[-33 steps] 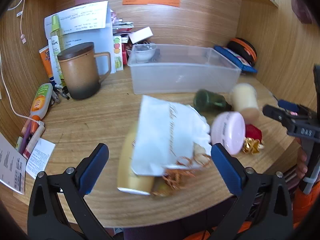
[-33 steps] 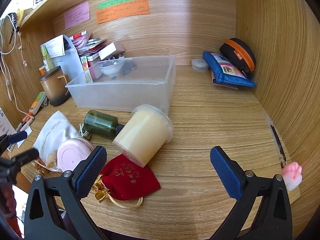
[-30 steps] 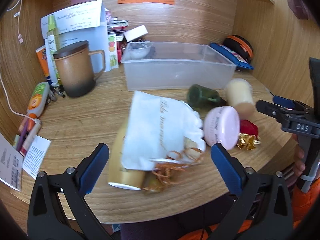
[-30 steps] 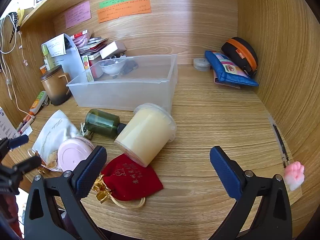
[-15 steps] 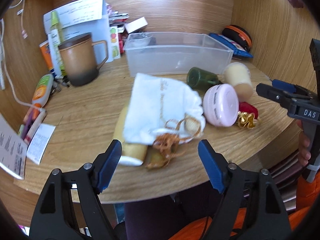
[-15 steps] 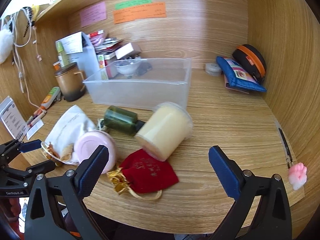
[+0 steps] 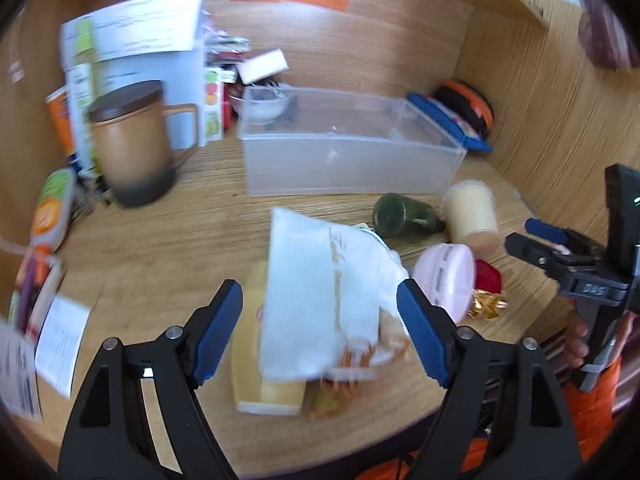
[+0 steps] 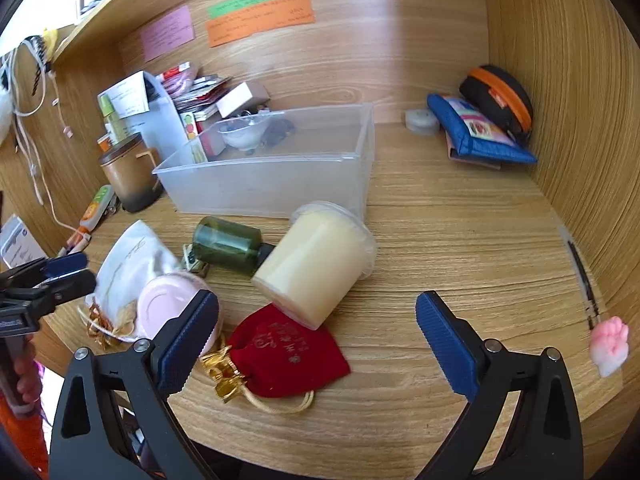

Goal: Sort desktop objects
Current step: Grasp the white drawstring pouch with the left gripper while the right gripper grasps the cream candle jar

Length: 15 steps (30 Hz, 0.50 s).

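Note:
A white pouch (image 7: 320,292) lies on a yellow box (image 7: 256,364) at the desk's front edge. My left gripper (image 7: 320,320) is open, its fingers either side of the pouch. Beside it lie a pink round case (image 7: 444,280), a green bottle (image 7: 400,214), a cream jar (image 7: 472,210) and a red velvet pouch (image 8: 284,352). A clear plastic bin (image 8: 280,176) stands behind them. My right gripper (image 8: 316,340) is open and empty, just above the red pouch, near the cream jar (image 8: 316,264).
A brown lidded mug (image 7: 132,144), papers and tubes stand at the left. A blue pouch (image 8: 476,132) and a black-orange case (image 8: 500,96) lie at the back right. A pen (image 8: 580,276) and a pink paw toy (image 8: 608,344) are by the right wall.
My left gripper has moved forward over the white pouch, its fingers now flanking it. My right gripper has moved closer to the red pouch and cream jar.

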Each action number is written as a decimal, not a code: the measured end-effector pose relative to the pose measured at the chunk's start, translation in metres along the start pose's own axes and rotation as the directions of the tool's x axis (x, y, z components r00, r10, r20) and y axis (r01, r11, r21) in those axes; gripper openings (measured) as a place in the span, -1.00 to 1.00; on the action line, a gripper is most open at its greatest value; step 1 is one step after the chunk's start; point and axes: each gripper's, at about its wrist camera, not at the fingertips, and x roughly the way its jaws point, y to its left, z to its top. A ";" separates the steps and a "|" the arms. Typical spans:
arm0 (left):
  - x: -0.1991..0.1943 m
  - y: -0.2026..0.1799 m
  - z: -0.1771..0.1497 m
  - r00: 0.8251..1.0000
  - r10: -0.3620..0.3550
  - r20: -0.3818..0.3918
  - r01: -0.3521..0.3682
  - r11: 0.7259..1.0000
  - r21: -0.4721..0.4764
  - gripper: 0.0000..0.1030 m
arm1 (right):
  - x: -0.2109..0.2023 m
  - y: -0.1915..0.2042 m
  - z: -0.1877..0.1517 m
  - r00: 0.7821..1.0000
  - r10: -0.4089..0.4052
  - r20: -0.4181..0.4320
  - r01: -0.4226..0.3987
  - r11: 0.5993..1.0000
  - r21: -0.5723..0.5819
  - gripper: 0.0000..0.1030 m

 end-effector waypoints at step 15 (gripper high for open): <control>0.056 -0.025 0.019 0.996 0.024 -0.088 -0.007 0.983 0.185 0.01 | 0.060 -0.006 0.016 0.991 0.060 -0.122 -0.056 0.998 0.030 0.57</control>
